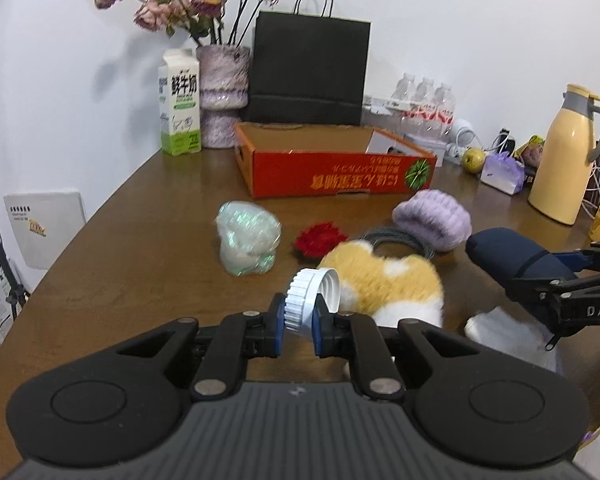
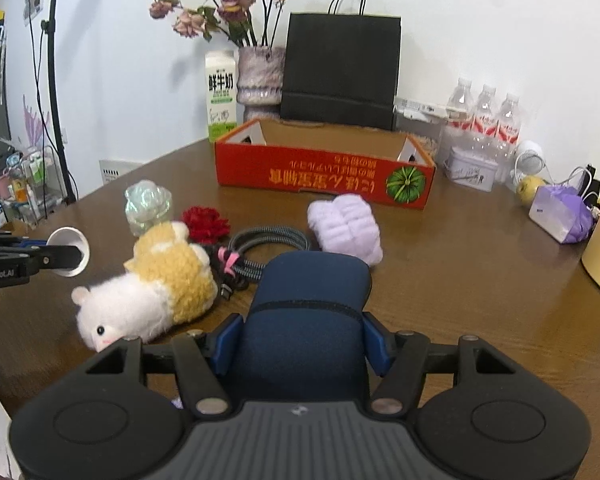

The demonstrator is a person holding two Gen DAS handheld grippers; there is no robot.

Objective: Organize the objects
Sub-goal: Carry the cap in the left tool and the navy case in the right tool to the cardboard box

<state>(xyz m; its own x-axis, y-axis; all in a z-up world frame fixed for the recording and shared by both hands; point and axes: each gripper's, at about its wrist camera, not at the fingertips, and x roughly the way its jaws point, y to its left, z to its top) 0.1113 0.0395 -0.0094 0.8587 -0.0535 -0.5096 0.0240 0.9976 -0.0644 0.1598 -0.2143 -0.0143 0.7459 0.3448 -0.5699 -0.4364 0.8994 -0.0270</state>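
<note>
While the red cardboard box at twelve o'clock looks empty as far as its interior shows, the sorting seems barely begun. Loose on the brown table lie a hamster plush, a red fabric flower, a coiled cable, a lilac fluffy bundle and an iridescent wrapped item, all between the grippers and the box. Two things are in hand. The left gripper is clamped on a white ribbed bottle cap, raised off the table and tilted forward-down. The right gripper grips a dark blue padded case, its jaws pressing both sides, angled down toward the box.
</note>
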